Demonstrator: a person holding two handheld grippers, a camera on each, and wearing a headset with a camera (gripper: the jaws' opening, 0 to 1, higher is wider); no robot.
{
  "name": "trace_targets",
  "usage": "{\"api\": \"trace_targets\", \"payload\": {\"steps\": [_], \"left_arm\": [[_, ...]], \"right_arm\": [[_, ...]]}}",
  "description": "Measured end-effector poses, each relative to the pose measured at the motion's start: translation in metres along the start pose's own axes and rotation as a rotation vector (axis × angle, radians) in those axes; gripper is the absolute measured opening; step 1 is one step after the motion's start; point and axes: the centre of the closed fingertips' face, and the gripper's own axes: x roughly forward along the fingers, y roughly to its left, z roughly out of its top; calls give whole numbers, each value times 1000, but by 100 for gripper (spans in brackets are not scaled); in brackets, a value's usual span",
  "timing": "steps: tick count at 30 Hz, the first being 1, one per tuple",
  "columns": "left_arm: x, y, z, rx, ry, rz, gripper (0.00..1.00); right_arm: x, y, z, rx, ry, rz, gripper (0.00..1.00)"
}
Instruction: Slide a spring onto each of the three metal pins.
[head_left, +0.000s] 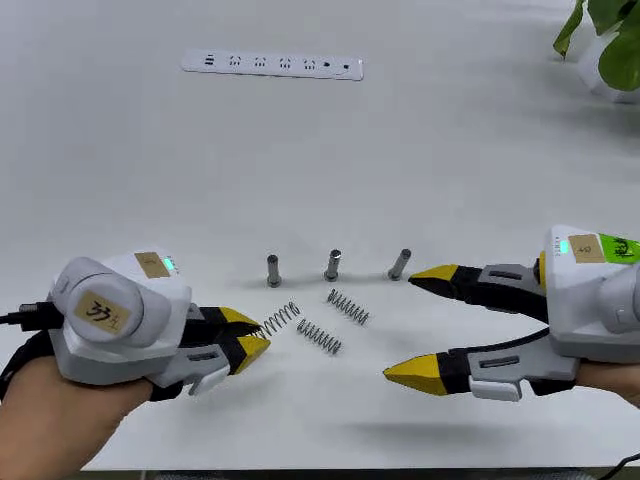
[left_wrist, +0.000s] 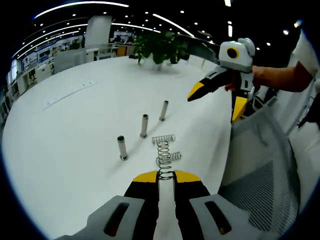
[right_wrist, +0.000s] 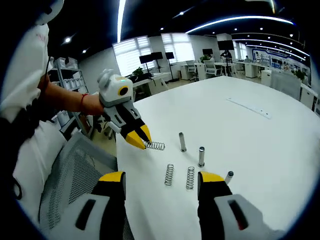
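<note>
Three short metal pins stand in a row on the white table: left pin (head_left: 273, 270), middle pin (head_left: 333, 265), right pin (head_left: 400, 264). My left gripper (head_left: 255, 335) is shut on the end of a spring (head_left: 280, 318), which sticks out toward the pins; its own view shows the spring (left_wrist: 163, 155) pinched at the yellow tips (left_wrist: 165, 175). Two more springs (head_left: 348, 306) (head_left: 318, 337) lie loose in front of the pins. My right gripper (head_left: 408, 324) stands wide open to the right of the springs, holding nothing (right_wrist: 162, 180).
A white power strip (head_left: 272, 65) lies at the far side of the table. A green plant (head_left: 605, 35) stands at the back right. The table's near edge (head_left: 330, 462) runs just below the grippers, and a mesh chair (left_wrist: 260, 190) sits beyond it.
</note>
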Motion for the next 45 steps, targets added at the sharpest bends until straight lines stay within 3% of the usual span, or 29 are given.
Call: {"api": "trace_targets", "payload": {"steps": [3,5,10,15,18,22,33,45], "left_arm": [[-2,-2,8,-8,-36,-6,10],[-3,-4,14,-6,-62,-12,10],[-5,-9,27,-18,-116,-21,10],[-8,-15,42,-24,-183,-34,10],[-9,-19,49,-27,-212,-42,10],[-11,-23,59,-32,-254,-50,10],[-11,-33,74,-40,-315,-86,10],[-10,-34,76,-41,-321,-96,10]], "right_arm": [[8,9,14,80,-49,-1,53],[14,4,15,137,-71,-13,48],[23,8,33,257,-158,-20,40],[30,4,46,451,-265,-44,33],[32,6,50,555,-310,-32,33],[30,-4,53,688,-381,-40,30],[29,-8,65,759,-446,-15,21],[26,-7,68,768,-457,-5,12]]}}
